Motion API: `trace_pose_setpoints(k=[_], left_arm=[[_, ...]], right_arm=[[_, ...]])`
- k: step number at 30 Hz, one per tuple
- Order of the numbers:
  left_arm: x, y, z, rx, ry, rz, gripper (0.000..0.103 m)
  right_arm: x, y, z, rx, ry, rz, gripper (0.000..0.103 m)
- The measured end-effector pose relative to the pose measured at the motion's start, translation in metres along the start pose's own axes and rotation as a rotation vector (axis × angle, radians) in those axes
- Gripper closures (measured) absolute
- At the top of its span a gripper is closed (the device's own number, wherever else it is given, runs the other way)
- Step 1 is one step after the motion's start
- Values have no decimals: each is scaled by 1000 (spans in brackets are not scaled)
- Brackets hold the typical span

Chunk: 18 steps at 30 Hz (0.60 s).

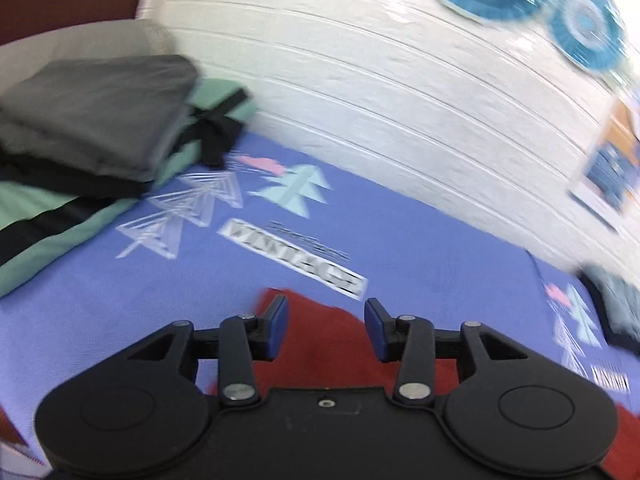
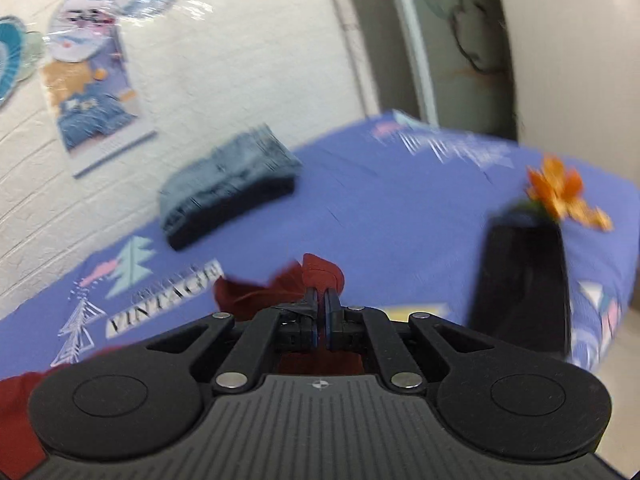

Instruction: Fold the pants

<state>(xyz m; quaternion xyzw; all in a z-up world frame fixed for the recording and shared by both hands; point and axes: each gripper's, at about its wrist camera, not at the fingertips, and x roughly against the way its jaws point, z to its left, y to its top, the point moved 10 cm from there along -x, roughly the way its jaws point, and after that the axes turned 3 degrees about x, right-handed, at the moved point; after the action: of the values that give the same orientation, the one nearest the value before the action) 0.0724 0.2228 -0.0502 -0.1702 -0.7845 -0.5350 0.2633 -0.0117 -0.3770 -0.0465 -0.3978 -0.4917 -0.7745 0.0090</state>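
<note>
right gripper (image 2: 321,304) jaws clamp dark red pants (image 2: 256,296) corner | left gripper (image 1: 326,330) jaws open, empty | risk: thin pinch slips, fold skews on surface (image 2: 400,216)

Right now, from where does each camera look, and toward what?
Left wrist: on the left gripper, over red pants, facing folded clothes by the wall; its open fingers show.
Right wrist: on the right gripper, facing folded jeans and a vase; its fingers pinch the pants.
Shared: pants, blue cloth.
</note>
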Motion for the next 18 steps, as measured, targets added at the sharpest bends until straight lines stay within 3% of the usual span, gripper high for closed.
trace_pose_setpoints(k=[3,7,11,12,14,16,18], left_arm=[[-1,-10,-30,-80,-41,28,11],[-8,-33,-69,-176,-113,88,1],[-22,-60,-110,-243,-205,167,0],[-26,-66,-121,-258,-225,186,0],[-32,-79,-142,-285,-262,225,0],[-35,-90,-160,-304,-293,254,0],[-35,-100,-174,-327,-312,272,0]], right_arm=[[-1,-8,-3,-16,3,20,96],[17,0,-8,23,25,-24,70],[25,21,-12,48,63,-98,51],[22,25,-8,64,89,-100,46],[11,33,7,115,184,-83,21],[-2,40,23,182,275,-89,14],[-22,43,34,266,312,-78,14]])
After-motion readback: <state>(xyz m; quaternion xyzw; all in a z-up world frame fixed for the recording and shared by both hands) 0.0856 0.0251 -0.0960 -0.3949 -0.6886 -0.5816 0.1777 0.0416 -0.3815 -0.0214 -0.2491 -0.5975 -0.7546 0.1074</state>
